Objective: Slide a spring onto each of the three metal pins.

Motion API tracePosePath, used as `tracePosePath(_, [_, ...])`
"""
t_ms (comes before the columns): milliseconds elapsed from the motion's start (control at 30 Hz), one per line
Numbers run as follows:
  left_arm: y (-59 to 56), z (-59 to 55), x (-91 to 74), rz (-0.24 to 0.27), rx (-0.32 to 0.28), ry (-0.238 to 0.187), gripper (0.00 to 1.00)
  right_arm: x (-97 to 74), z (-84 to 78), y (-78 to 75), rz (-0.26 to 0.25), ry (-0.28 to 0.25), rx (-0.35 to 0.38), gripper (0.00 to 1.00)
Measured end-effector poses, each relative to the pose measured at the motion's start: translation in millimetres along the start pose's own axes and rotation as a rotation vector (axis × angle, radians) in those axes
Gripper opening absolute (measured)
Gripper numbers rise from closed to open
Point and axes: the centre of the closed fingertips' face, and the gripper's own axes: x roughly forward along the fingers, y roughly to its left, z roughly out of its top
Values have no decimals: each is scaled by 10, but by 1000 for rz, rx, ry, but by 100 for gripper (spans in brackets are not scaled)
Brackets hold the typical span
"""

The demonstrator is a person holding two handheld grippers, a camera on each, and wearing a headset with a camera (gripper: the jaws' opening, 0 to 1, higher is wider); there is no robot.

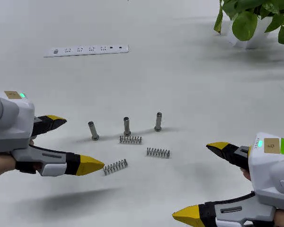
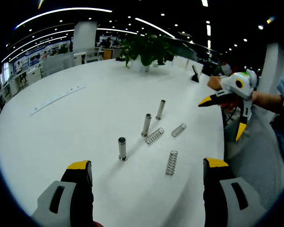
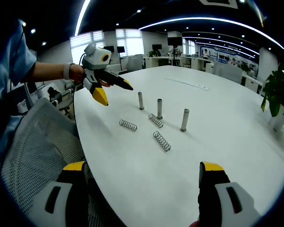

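Observation:
Three metal pins stand upright in a row on the white table: the left pin (image 1: 93,131), the middle pin (image 1: 127,126) and the right pin (image 1: 158,121). Three springs lie loose in front of them: one (image 1: 115,166) nearest my left gripper, one (image 1: 130,139) at the middle pin's foot, one (image 1: 158,152) further right. My left gripper (image 1: 78,144) hovers open at the left, just short of the nearest spring (image 2: 172,162). My right gripper (image 1: 201,182) hangs open at the lower right, clear of the springs (image 3: 161,140). Both hold nothing.
A white power strip (image 1: 86,50) lies at the back left of the table (image 1: 189,85). A potted plant (image 1: 253,19) stands at the back right corner. In the right gripper view a mesh chair (image 3: 38,151) sits by the table's edge.

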Motion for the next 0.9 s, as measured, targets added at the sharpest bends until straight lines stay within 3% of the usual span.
tracePosePath(133, [-62, -77, 9, -7, -1, 16, 98, 15, -6, 18, 6, 3, -1, 99])
tracePosePath(267, [-200, -126, 44, -43, 19, 33, 95, 28, -4, 28, 9, 0, 0, 99])
tracePosePath(367, [-290, -182, 90, -73, 34, 64, 89, 37, -7, 36, 11, 1, 1, 99])
tracePosePath(567, [-356, -244, 191, -90, 48, 106, 76, 39, -21, 48, 12, 3, 2, 99])
tracePosePath(800, [-455, -228, 287, -123, 49, 114, 59, 20, -38, 42, 10, 4, 8, 99])
tracePosePath(900, [-460, -245, 335, -122, 78, 135, 52, 17, -44, 45, 10, 6, 7, 99])
